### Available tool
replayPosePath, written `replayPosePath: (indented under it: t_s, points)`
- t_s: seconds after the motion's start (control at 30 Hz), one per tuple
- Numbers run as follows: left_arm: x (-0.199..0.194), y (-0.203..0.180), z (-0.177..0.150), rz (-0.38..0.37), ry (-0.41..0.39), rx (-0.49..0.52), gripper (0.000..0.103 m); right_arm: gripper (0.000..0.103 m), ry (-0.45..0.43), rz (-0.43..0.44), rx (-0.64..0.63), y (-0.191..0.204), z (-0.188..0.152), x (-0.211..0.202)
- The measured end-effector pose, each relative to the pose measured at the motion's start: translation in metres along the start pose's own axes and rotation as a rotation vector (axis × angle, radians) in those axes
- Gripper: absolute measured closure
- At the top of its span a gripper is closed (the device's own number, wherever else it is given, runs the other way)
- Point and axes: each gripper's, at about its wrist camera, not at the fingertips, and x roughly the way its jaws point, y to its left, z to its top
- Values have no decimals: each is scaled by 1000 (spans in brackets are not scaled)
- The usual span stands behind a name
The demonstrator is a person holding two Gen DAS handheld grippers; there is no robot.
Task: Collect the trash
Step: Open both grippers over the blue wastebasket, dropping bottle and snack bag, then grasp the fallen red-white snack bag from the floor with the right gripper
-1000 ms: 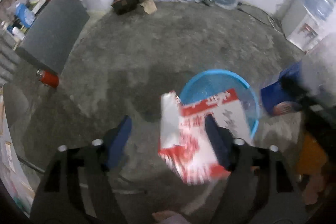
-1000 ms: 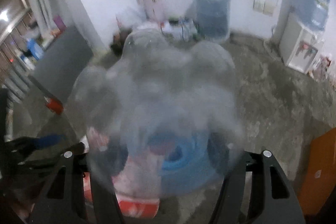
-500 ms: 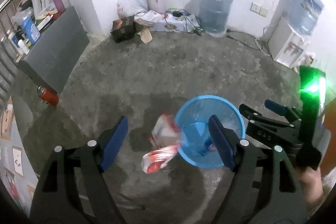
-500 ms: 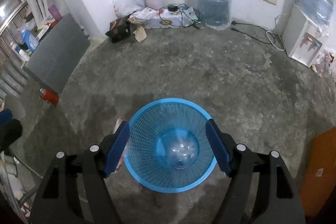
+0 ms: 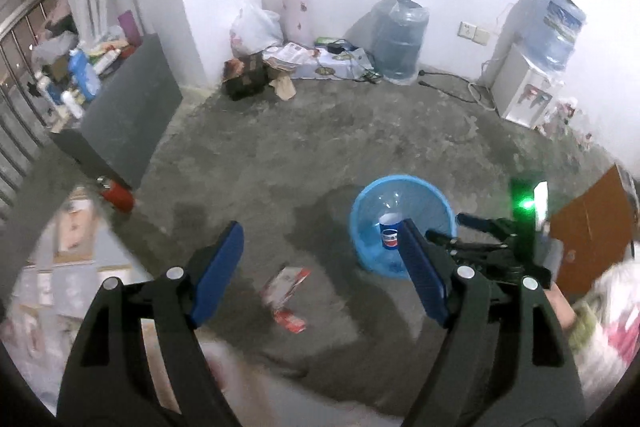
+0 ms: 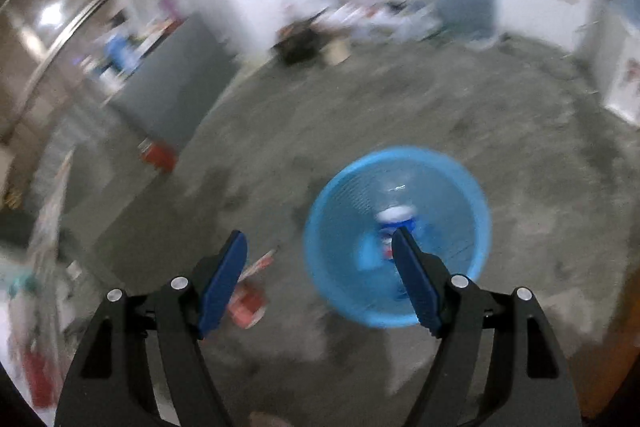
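Note:
A blue mesh basket (image 5: 362, 227) stands on the concrete floor with a clear bottle with a blue label (image 5: 389, 233) upright inside it. A crumpled red and white packet (image 5: 286, 291) lies on the floor just left of the basket. My left gripper (image 5: 320, 227) hangs high above the packet, open with nothing between its fingers. My right gripper (image 5: 446, 227), with a green light on it, reaches in from the right over the basket. In the blurred right wrist view the right gripper (image 6: 319, 235) is open and empty above the basket (image 6: 448, 211), bottle (image 6: 394, 219) and packet (image 6: 250, 291).
A red canister (image 5: 116, 195) lies by a grey cabinet (image 5: 128, 123) on the left. A water jug (image 5: 398, 43), boxes and bags (image 5: 280, 67) line the back wall, with a water dispenser (image 5: 524, 87) at right. A brown cardboard box (image 5: 588, 231) stands right of the basket.
The red and white packet left my left gripper and dropped to the floor beside the basket. The clear bottle fell from my right gripper into the basket. The left gripper rose.

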Motion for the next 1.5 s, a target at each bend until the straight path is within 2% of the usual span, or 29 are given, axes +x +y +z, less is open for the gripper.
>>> replayPosePath:
  t_s: [0.13, 0.3, 0.43, 0.57, 0.63, 0.7, 0.77, 0.83, 0.93, 1.1, 1.13, 1.2, 1.23, 1.3, 1.33, 1.37, 1.5]
  points:
    - [-44, 31, -30, 52, -16, 9, 24, 30, 133, 78, -20, 25, -27, 55]
    - [-83, 71, -78, 72, 8, -84, 24, 30, 314, 108, -33, 63, -55, 146]
    - [-112, 98, -115, 109, 1, -147, 24, 30, 436, 57, 60, 63, -71, 219]
    - [-140, 125, -153, 174, -14, -216, 24, 30, 518, -62, 146, 39, -96, 278]
    - [-148, 136, -168, 208, -11, -249, 24, 30, 532, -109, 208, 21, -110, 300]
    - [-155, 149, -185, 251, -6, -289, 24, 21, 523, -112, 272, 2, -120, 312]
    - [-160, 161, -197, 276, 1, -331, 24, 18, 487, -125, 308, -11, -127, 323]
    - [-165, 169, -206, 282, 0, -371, 24, 15, 449, -97, 322, -17, -131, 335]
    - [-171, 180, -220, 288, -2, -434, 24, 14, 448, -81, 377, -27, -141, 359]
    - [-177, 189, -237, 304, 4, -505, 23, 13, 415, 46, 550, -45, -148, 378]
    - [-178, 191, -240, 307, 6, -511, 24, 15, 410, 76, 575, -46, -149, 379]
    - [-180, 192, -243, 314, 6, -520, 24, 41, 391, 146, 615, -46, -149, 380]
    - [-181, 192, -245, 317, 4, -522, 24, 47, 387, 166, 621, -44, -148, 379]
    - [-183, 192, -247, 325, -1, -523, 24, 78, 379, 227, 610, -34, -144, 374]
    - [-183, 193, -248, 325, -5, -524, 23, 83, 375, 251, 600, -28, -141, 370]
    - [-184, 192, -248, 325, -8, -525, 24, 95, 368, 273, 575, -18, -137, 363]
    - [-184, 193, -251, 318, -22, -537, 24, 99, 276, 353, 389, 33, -105, 309]
